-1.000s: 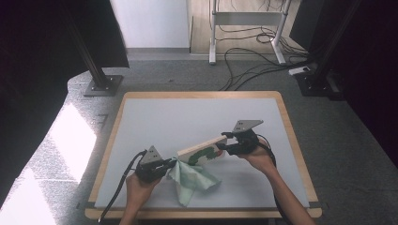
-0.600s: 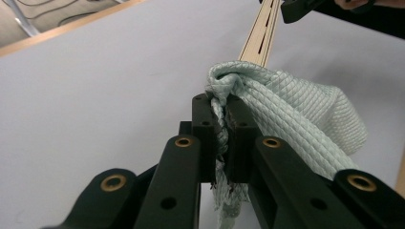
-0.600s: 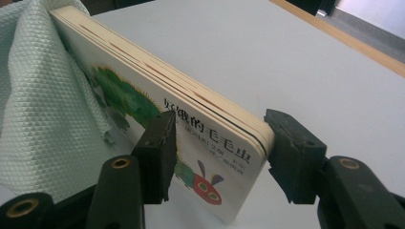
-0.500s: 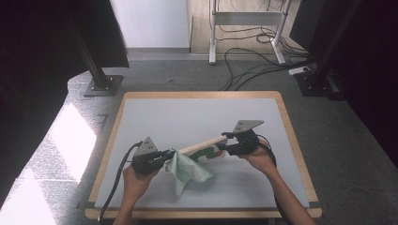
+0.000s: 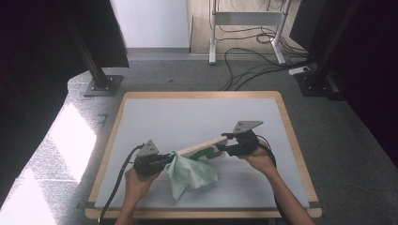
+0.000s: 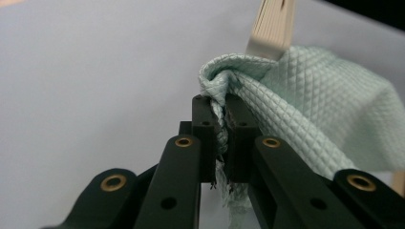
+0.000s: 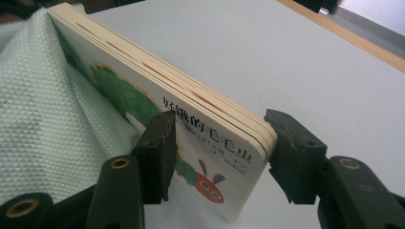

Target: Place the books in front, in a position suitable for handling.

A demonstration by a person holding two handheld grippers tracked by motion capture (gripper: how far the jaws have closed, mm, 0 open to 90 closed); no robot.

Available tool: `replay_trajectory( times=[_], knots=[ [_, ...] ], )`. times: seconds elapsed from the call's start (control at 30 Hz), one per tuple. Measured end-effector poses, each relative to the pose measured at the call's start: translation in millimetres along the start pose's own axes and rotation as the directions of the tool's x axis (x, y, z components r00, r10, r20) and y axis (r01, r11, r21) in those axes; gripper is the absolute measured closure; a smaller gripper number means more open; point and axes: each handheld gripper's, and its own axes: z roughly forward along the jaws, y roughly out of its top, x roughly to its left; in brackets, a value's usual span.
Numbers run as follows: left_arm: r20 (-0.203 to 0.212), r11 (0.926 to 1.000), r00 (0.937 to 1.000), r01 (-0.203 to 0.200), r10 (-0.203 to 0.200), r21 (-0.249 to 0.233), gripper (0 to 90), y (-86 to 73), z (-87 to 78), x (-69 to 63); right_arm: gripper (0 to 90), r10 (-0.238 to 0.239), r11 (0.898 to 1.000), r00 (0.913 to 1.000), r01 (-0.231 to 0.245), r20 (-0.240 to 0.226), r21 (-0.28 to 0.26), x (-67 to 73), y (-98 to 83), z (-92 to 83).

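While the left gripper (image 6: 218,107) pinches a bunched fold of green cloth (image 6: 315,114) low in the frame's centre, right gripper (image 7: 217,143) clamps a board book (image 7: 191,124) by its end, book tilted, cloth draped against its cover, above the grey table (image 5: 187,117).

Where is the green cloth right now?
In the high view the green cloth hangs near the table's front middle, pinched by the left tool and draped against the picture book.
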Motion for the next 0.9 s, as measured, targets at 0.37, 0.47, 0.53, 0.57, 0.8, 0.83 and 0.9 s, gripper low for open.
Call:
replay_trajectory(
  times=[0.37, 0.47, 0.53, 0.57, 0.8, 0.83, 0.9],
  knots=[
    [-0.044, 0.9923, 0.9990, -0.001, 0.007, 0.124, 84.8, -27.0, 30.5, -2.1, 45.3, 0.001, 1.000, 1.0000, -0.001, 0.001, -0.001, -0.1, -0.9, 0.6],
    [-0.040, 0.9907, 0.9992, 0.002, 0.003, 0.136, 84.8, -30.8, 33.8, -1.8, 45.3, 0.002, 1.000, 1.0000, -0.002, 0.001, -0.002, 0.0, -1.2, 0.7],
    [-0.035, 0.9912, 0.9994, 0.011, -0.007, 0.132, 84.8, -35.7, 36.0, -1.5, 45.4, 0.002, 1.000, 1.0000, -0.002, 0.001, -0.001, 0.2, -1.6, 0.6],
    [-0.036, 0.9912, 0.9993, 0.013, -0.009, 0.132, 84.8, -36.0, 35.8, -1.8, 45.4, 0.002, 1.000, 1.0000, -0.002, 0.001, -0.001, 0.2, -1.6, 0.6],
    [-0.017, 0.9935, 0.9988, 0.047, -0.046, 0.103, 84.8, -27.4, 26.9, -0.9, 45.3, -0.001, 1.000, 1.0000, 0.001, 0.003, 0.003, 0.5, -1.4, 0.6],
    [-0.015, 0.9951, 0.9990, 0.044, -0.043, 0.088, 84.8, -22.5, 22.3, -0.3, 45.3, 0.000, 1.000, 1.0000, 0.000, 0.003, 0.003, 0.5, -1.4, 0.7],
    [-0.021, 0.9970, 0.9993, 0.031, -0.030, 0.071, 84.8, -13.2, 15.5, -0.8, 45.2, -0.001, 1.000, 1.0000, 0.001, 0.005, 0.004, 0.5, -1.0, 1.2]
  ],
)
